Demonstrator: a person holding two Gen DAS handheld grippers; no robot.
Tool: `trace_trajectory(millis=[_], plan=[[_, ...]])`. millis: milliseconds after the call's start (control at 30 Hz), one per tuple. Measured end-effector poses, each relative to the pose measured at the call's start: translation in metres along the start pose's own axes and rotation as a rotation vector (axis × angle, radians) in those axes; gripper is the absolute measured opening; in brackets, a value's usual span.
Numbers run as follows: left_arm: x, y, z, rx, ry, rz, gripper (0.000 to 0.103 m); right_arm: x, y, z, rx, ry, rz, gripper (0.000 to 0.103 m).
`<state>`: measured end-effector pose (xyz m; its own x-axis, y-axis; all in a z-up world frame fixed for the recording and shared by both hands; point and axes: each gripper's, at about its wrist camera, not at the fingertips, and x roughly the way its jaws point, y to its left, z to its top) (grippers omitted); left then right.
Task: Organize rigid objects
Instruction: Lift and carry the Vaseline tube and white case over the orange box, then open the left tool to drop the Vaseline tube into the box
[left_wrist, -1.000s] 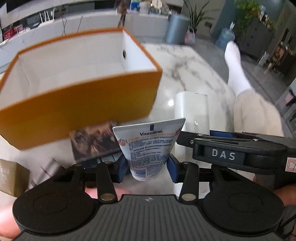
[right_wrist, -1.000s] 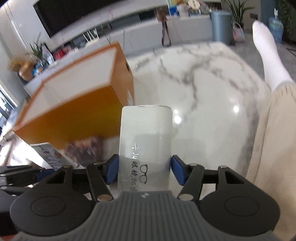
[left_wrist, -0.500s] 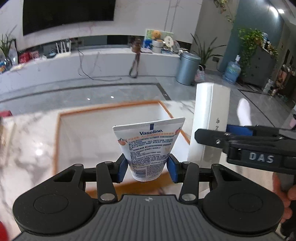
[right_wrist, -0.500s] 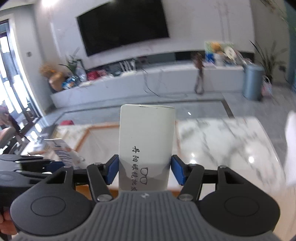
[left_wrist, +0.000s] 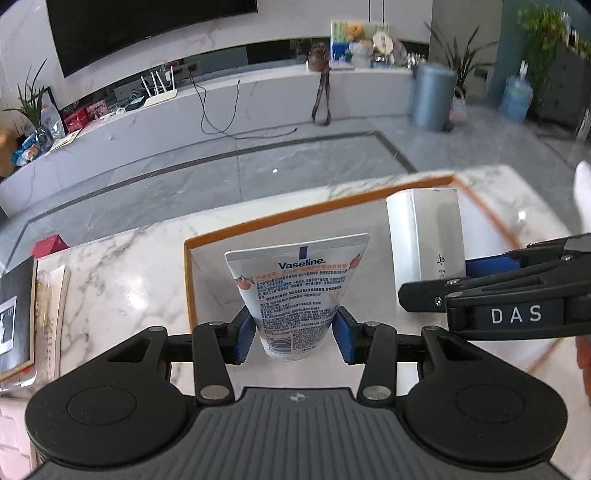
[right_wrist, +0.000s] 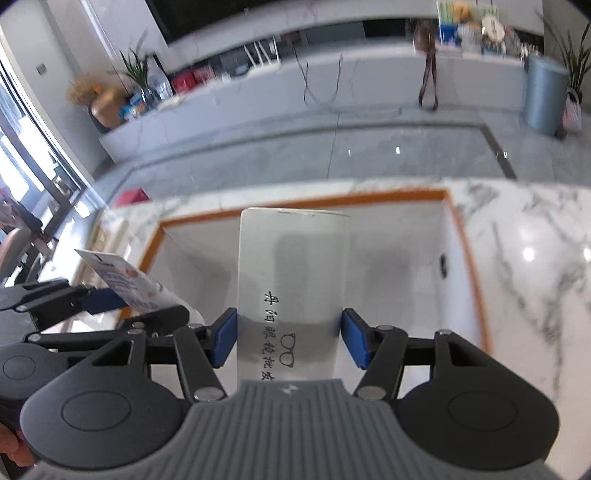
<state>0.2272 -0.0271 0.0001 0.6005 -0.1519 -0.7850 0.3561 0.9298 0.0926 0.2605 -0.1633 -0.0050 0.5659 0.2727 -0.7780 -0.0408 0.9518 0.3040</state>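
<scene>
My left gripper (left_wrist: 295, 338) is shut on a white Vaseline tube (left_wrist: 297, 288), held upright with its crimped end up. Beside it, my right gripper (right_wrist: 288, 341) is shut on a white glasses case (right_wrist: 293, 280) printed with black characters and a glasses drawing. Both hang above an open orange-rimmed box with a white inside (left_wrist: 190, 280), which stands on the marble table (left_wrist: 122, 291). In the left wrist view the glasses case (left_wrist: 424, 240) and the right gripper show at the right. In the right wrist view the tube (right_wrist: 125, 284) shows at the left, over the box (right_wrist: 458, 236).
Books and a framed picture (left_wrist: 22, 314) lie at the table's left edge. A small red box (left_wrist: 50, 245) sits at the far left edge. Beyond the table are grey floor, a long white bench, a grey bin (left_wrist: 432, 96) and plants. A white-socked foot (left_wrist: 583, 192) shows at the right.
Both grippers have travelled with their objects from beside the box's orange outer wall to above its open top. Now the white inside of the box lies under them.
</scene>
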Motion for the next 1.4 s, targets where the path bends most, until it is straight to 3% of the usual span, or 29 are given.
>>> trace_trajectory(millis=[367,733,1000,1100,1333,1400], plan=[[0.039,0.002,-0.012,0.111,0.027,0.035,0.052,0.073,-0.010,0.007,0.051,0.185,-0.027,0.061],[0.055,-0.013,-0.015,0.211,0.006,0.162,0.053,0.089,-0.004,0.012,0.061,0.234,-0.019,0.060],[0.041,-0.009,-0.014,0.188,-0.032,0.148,0.070,0.092,0.000,0.015,0.075,0.237,-0.024,0.061],[0.032,-0.005,-0.013,0.174,-0.049,0.130,0.070,0.093,-0.003,0.017,0.085,0.239,-0.036,0.061],[-0.005,0.025,0.000,0.018,-0.140,0.072,0.071,0.094,-0.002,0.015,0.089,0.252,-0.073,0.061],[-0.009,0.035,0.003,-0.019,-0.128,0.067,0.071,0.096,0.002,0.014,0.086,0.260,-0.075,0.061]])
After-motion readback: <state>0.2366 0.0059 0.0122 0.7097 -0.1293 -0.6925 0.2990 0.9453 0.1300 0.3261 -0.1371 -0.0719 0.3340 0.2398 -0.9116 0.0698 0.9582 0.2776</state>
